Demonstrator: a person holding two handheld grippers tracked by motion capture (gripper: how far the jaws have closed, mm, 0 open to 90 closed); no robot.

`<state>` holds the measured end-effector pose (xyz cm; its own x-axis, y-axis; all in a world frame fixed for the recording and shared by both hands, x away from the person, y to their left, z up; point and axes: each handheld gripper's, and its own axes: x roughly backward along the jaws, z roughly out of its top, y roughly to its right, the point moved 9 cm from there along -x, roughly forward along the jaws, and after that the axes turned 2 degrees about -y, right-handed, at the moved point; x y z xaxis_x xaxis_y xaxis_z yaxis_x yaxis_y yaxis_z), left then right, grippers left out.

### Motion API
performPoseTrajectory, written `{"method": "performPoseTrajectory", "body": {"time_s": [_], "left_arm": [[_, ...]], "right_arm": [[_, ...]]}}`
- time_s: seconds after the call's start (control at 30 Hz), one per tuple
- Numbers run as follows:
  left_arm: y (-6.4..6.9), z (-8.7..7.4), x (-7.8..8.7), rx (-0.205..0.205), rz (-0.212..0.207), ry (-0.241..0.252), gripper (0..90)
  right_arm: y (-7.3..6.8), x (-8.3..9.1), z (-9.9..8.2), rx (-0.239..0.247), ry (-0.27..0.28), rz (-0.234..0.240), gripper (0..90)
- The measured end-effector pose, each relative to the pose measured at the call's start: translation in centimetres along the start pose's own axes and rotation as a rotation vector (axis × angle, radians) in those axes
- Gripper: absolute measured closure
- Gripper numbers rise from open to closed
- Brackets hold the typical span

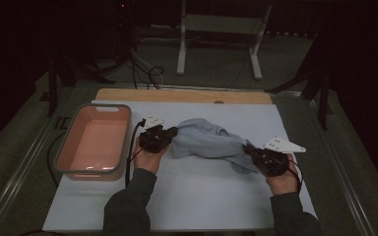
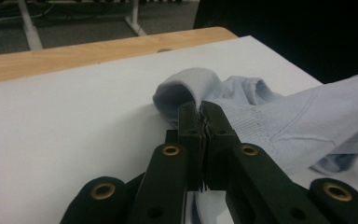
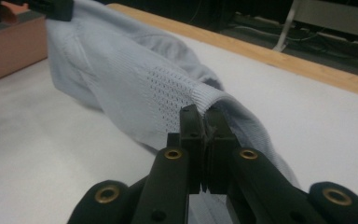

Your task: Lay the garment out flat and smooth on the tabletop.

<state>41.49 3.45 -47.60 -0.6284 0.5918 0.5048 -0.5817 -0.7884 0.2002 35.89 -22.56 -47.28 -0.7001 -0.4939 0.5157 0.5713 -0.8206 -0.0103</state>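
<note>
A pale blue knitted garment (image 1: 206, 140) lies bunched across the middle of the white table mat (image 1: 187, 196), stretched between my two grippers. My left gripper (image 1: 176, 131) pinches its left edge, jaws shut on a fold of the fabric (image 2: 186, 88). My right gripper (image 1: 247, 149) grips the right end, its jaws pressed together on a ribbed hem (image 3: 205, 98). In the right gripper view the garment (image 3: 135, 70) rises slightly off the mat toward the other gripper (image 3: 51, 7) at the top left.
A pink plastic tub (image 1: 96, 140) stands on the mat at the left, next to my left hand. A wooden strip (image 1: 182, 95) runs along the mat's far edge. Metal stand legs (image 1: 221, 34) and cables are on the floor beyond.
</note>
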Motion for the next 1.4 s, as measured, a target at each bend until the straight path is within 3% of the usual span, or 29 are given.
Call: {"method": "performPoseTrajectory", "body": {"time_s": [0.23,0.53,0.7,0.77,0.83,0.9,1.03,1.07,1.13,1.4], "left_arm": [[0.0,0.1,0.8,-0.012,0.003,0.007,88.7],[-1.3,0.4,3.4,-0.005,0.066,0.036,89.0],[-1.4,-0.1,3.6,-0.021,0.081,0.012,87.9],[-1.3,-0.7,3.2,-0.032,0.091,-0.003,78.5],[-1.0,-0.9,2.9,-0.039,0.074,0.001,69.7],[-0.4,-0.9,2.6,-0.06,0.059,0.009,61.7],[2.1,-1.0,1.2,-0.133,0.023,-0.006,48.4],[2.1,-1.0,1.2,-0.133,0.023,-0.006,46.7],[3.7,-1.2,0.3,-0.184,0.001,-0.026,43.7],[7.5,-1.9,-2.1,-0.293,-0.085,-0.078,39.0]], "right_arm": [[0.0,0.1,0.1,-0.007,0.007,0.003,88.4],[-2.1,-0.9,0.3,0.031,-0.001,0.063,88.3],[-3.1,-1.6,0.3,0.051,-0.009,0.077,88.3],[-3.3,-1.9,0.3,0.056,-0.014,0.075,88.3],[-3.3,-2.0,0.2,0.058,-0.019,0.078,88.3],[-3.4,-2.1,0.1,0.054,-0.023,0.079,88.3],[-3.5,-2.2,0.2,0.053,-0.017,0.081,88.1],[-3.5,-2.2,0.2,0.053,-0.017,0.081,88.1],[-3.5,-2.2,0.2,0.052,-0.016,0.08,88.0],[-3.4,-2.2,0.3,0.053,-0.013,0.088,87.8]]}}
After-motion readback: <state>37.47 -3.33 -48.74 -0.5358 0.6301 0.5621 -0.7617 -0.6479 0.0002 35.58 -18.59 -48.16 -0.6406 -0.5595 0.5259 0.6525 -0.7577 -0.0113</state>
